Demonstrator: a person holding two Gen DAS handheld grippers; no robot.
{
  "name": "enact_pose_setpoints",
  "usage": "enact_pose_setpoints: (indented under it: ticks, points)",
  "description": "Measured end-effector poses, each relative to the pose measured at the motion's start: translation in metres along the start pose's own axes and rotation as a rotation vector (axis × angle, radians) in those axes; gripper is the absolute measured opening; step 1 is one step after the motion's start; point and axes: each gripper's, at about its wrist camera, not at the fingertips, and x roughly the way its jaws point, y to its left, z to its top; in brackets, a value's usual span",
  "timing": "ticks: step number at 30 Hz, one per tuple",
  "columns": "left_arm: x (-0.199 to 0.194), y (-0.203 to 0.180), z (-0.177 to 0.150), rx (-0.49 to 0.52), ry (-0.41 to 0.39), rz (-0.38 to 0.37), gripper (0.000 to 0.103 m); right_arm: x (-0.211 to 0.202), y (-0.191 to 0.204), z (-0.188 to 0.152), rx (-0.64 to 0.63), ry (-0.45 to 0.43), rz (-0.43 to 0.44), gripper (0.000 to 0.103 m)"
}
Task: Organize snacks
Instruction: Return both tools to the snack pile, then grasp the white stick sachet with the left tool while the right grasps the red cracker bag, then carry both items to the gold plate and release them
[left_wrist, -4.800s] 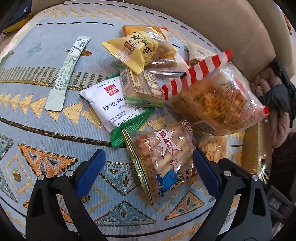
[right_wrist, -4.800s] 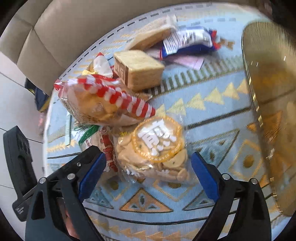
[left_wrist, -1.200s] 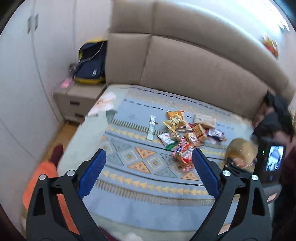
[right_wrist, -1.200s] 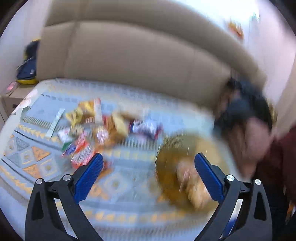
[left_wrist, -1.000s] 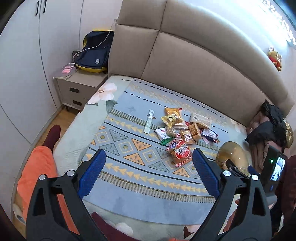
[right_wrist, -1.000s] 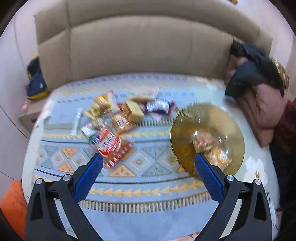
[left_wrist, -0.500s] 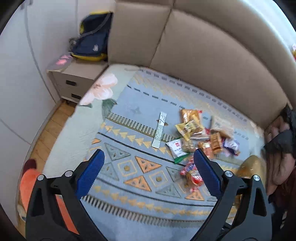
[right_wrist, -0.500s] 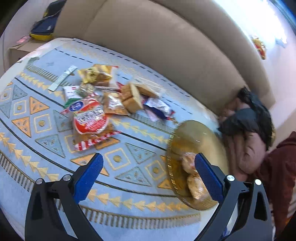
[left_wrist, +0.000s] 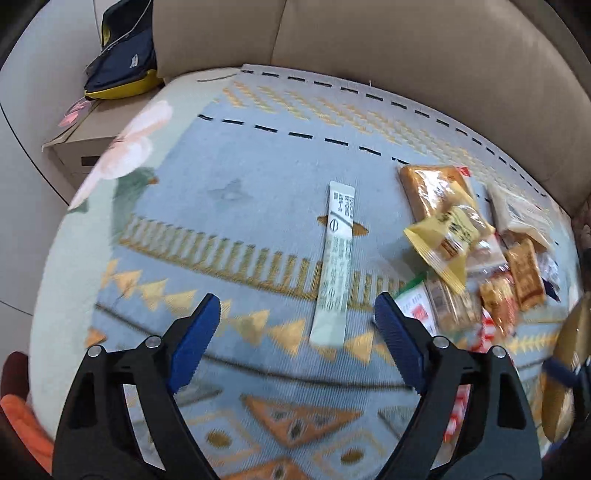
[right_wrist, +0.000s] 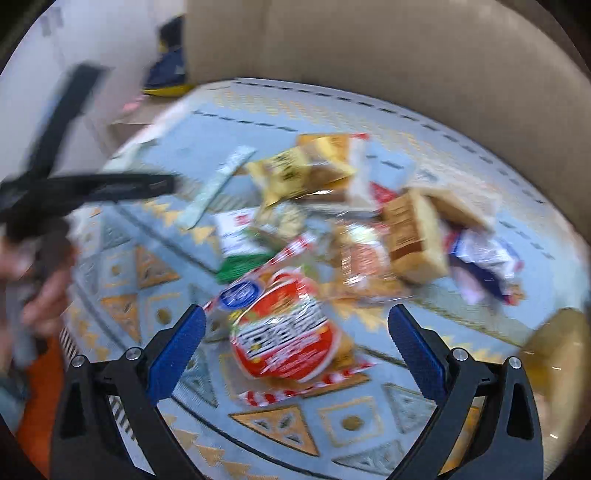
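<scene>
Left wrist view — left gripper (left_wrist: 297, 317) closing, empty, above stick sachet (left_wrist: 335, 266)

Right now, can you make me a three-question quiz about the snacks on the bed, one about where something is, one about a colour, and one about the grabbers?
1. Where does the long stick packet lie?
A. apart from the snack pile, to its left
B. inside the gold bowl
C. on the nightstand

2. What colour are the pads on the left gripper?
A. red
B. blue
C. green

3. What is the right gripper doing?
A. squeezing a packet
B. shut and empty
C. open, above the big red bag

Answers: 1 A, it lies alone on the blanket. 2 B, both pads are blue. 3 C, its jaws stand wide, holding nothing.
</scene>
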Motion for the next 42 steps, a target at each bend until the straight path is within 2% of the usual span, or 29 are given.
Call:
enact_pose_setpoints:
  ticks: [2, 4, 7, 8, 11, 13, 14, 15, 20, 22, 26, 29, 33, 36, 38, 42]
  points:
    - [0.016, -0.004, 0.005, -0.017, 0.019, -0.022, 0.085, 0.015, 0.002, -0.001, -0.001, 0.028, -0.008, 0.098]
    - [0.030, -0.012, 0.007, 0.001, 0.050, -0.038, 0.085, 0.022, 0.005, 0.001, -0.016, 0.016, 0.012, 0.098]
    - [0.041, -0.031, 0.006, 0.101, 0.039, 0.046, 0.084, 0.039, 0.008, 0.000, -0.033, 0.041, -0.054, 0.098]
    - [0.042, -0.035, 0.006, 0.124, 0.034, 0.064, 0.083, 0.045, 0.008, -0.002, -0.038, 0.055, -0.053, 0.098]
    - [0.042, -0.043, 0.004, 0.169, 0.010, 0.120, 0.066, 0.052, 0.004, -0.008, -0.033, 0.078, -0.042, 0.094]
    - [0.039, -0.045, 0.004, 0.186, -0.005, 0.121, 0.037, 0.051, 0.003, -0.007, -0.027, 0.080, -0.030, 0.089]
    - [0.037, -0.046, 0.003, 0.195, -0.015, 0.131, 0.026, 0.049, 0.004, -0.006, -0.025, 0.076, -0.033, 0.086]
    - [0.036, -0.046, 0.002, 0.200, -0.019, 0.132, 0.020, 0.047, 0.004, -0.005, -0.025, 0.074, -0.038, 0.083]
    - [0.019, -0.037, -0.010, 0.167, -0.057, 0.081, 0.018, 0.039, 0.002, -0.003, 0.012, 0.059, -0.023, 0.075]
    - [0.004, -0.035, -0.016, 0.160, -0.079, 0.056, 0.018, 0.031, -0.007, 0.002, 0.069, 0.047, 0.030, 0.073]
    - [-0.041, -0.029, -0.029, 0.128, -0.120, -0.051, 0.018, 0.005, -0.026, 0.010, 0.184, -0.015, 0.133, 0.073]
    - [-0.074, -0.029, -0.039, 0.116, -0.145, -0.113, 0.018, -0.025, -0.035, 0.014, 0.262, -0.058, 0.166, 0.072]
    - [-0.120, -0.038, -0.053, 0.121, -0.177, -0.190, 0.018, -0.087, -0.041, 0.006, 0.315, -0.156, 0.110, 0.072]
    - [-0.151, -0.059, -0.063, 0.171, -0.207, -0.231, 0.018, -0.136, -0.055, -0.017, 0.378, -0.219, 0.029, 0.072]
    - [-0.173, -0.078, -0.068, 0.204, -0.225, -0.290, 0.018, -0.162, -0.071, -0.040, 0.439, -0.235, -0.035, 0.072]
    - [-0.208, -0.129, -0.076, 0.271, -0.248, -0.413, 0.018, -0.210, -0.107, -0.086, 0.557, -0.235, -0.106, 0.072]
